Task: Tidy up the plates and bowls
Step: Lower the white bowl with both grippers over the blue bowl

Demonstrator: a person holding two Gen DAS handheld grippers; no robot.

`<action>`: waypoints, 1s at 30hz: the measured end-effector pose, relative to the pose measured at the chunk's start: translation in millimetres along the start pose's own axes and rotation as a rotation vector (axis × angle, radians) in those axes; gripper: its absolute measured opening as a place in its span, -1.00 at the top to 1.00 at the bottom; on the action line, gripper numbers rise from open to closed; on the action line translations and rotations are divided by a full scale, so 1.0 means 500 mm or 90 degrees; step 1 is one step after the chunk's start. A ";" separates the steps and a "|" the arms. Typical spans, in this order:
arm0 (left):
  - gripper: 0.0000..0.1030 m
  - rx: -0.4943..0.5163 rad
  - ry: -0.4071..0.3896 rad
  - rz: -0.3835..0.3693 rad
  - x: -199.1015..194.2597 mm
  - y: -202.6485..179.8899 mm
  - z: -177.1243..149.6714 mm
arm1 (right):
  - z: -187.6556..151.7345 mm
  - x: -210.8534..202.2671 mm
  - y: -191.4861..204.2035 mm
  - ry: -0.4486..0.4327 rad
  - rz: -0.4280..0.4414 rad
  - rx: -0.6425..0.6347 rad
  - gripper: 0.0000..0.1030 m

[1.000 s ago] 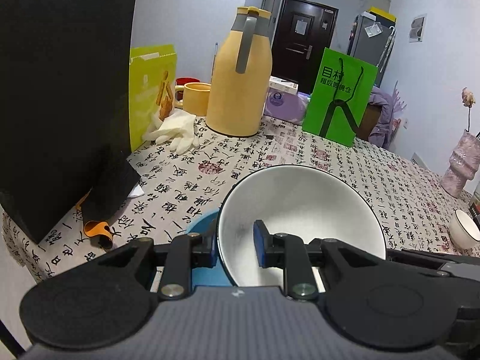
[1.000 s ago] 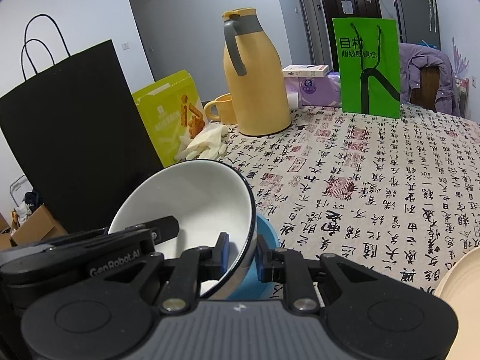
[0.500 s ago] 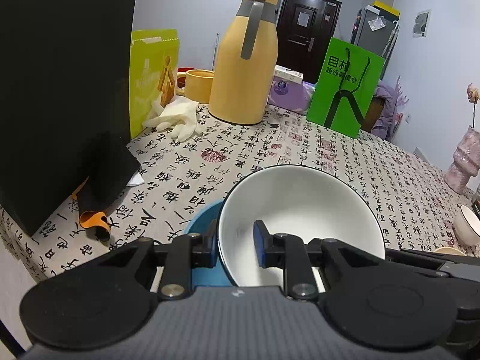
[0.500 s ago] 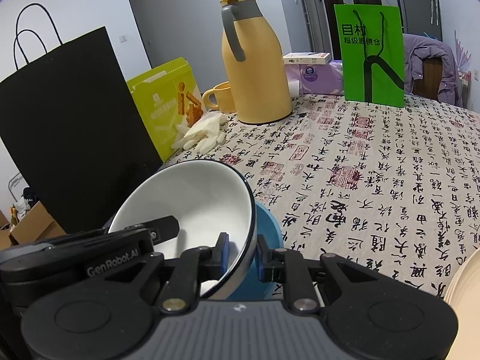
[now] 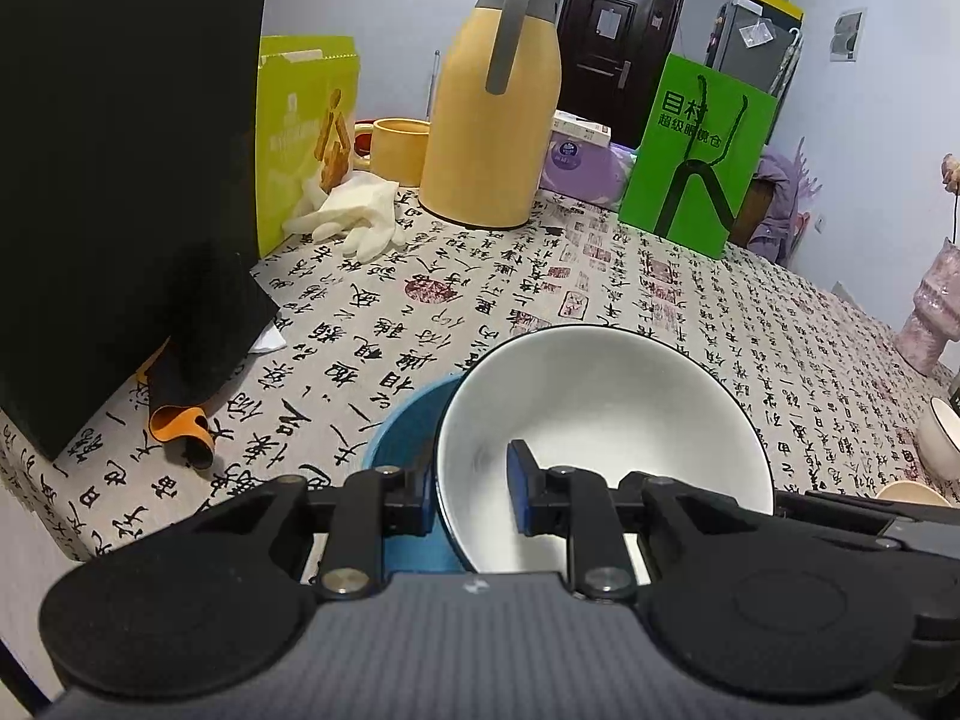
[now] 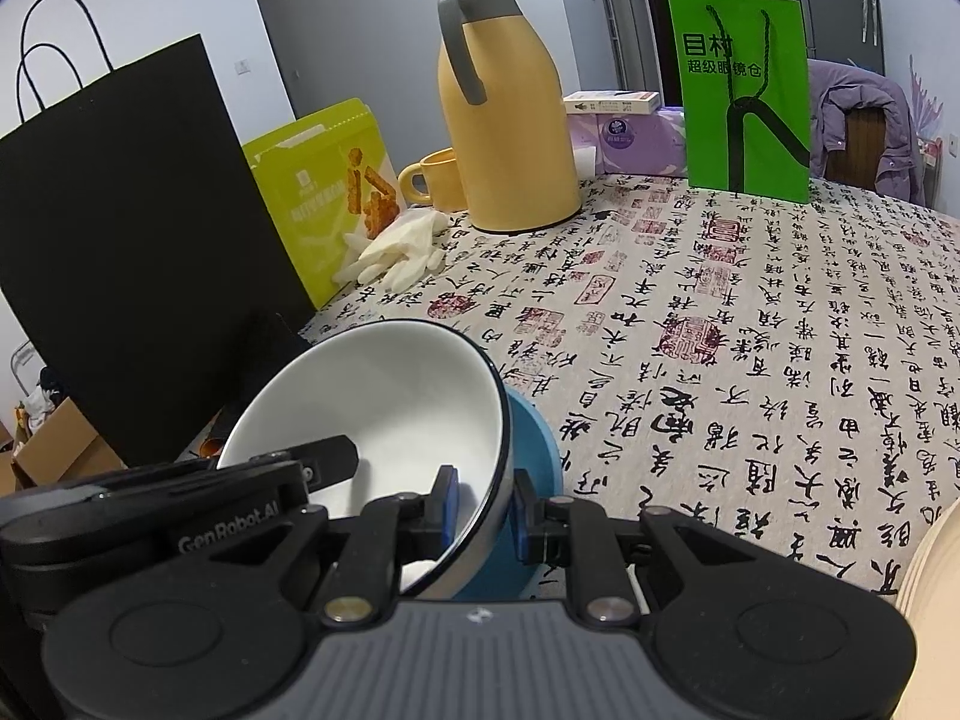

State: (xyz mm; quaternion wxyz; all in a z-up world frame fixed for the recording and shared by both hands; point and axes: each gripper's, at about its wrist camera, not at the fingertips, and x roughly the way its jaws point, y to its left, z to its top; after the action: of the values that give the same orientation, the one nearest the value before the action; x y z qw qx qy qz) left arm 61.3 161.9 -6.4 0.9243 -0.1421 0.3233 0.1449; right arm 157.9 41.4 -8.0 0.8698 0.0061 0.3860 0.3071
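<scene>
A white bowl (image 5: 606, 414) with a dark rim is tilted above a blue bowl (image 5: 408, 438) near the table's front edge. My left gripper (image 5: 471, 489) is shut on the white bowl's left rim, one pad inside and one outside. In the right wrist view, my right gripper (image 6: 485, 507) is shut on the right rim of the white bowl (image 6: 390, 402). The blue bowl (image 6: 534, 450) shows just behind and under it. The left gripper's finger (image 6: 330, 462) reaches into the bowl from the left.
A tall black paper bag (image 5: 120, 180) stands at the left. At the back are a yellow thermos (image 5: 492, 102), a mug (image 5: 396, 144), white gloves (image 5: 354, 222) and a green bag (image 5: 696, 156). A small bowl (image 5: 942, 438) and a cream plate (image 6: 936, 576) lie at the right.
Both grippers keep their hold on the white bowl. The view has shifted slightly, and more of the blue bowl now shows beside the white one.
</scene>
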 end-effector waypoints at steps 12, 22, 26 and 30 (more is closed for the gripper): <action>0.57 0.000 0.006 0.000 0.005 0.003 -0.004 | -0.005 0.003 0.003 -0.001 -0.005 -0.007 0.66; 0.57 0.000 0.013 0.000 0.012 0.007 -0.005 | -0.004 0.006 0.011 0.001 -0.014 -0.022 0.65; 0.57 0.000 0.019 -0.001 0.015 0.008 -0.007 | -0.006 0.007 0.015 -0.001 -0.021 -0.031 0.66; 0.57 0.000 0.019 -0.003 0.015 0.008 -0.008 | -0.006 0.007 0.017 -0.003 -0.023 -0.038 0.66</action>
State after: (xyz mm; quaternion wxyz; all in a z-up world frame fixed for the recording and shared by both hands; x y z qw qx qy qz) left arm 63.3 165.5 -14.5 0.9196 -0.1451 0.3368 0.1410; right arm 153.1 49.3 -10.2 0.8759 -0.0259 0.3749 0.3028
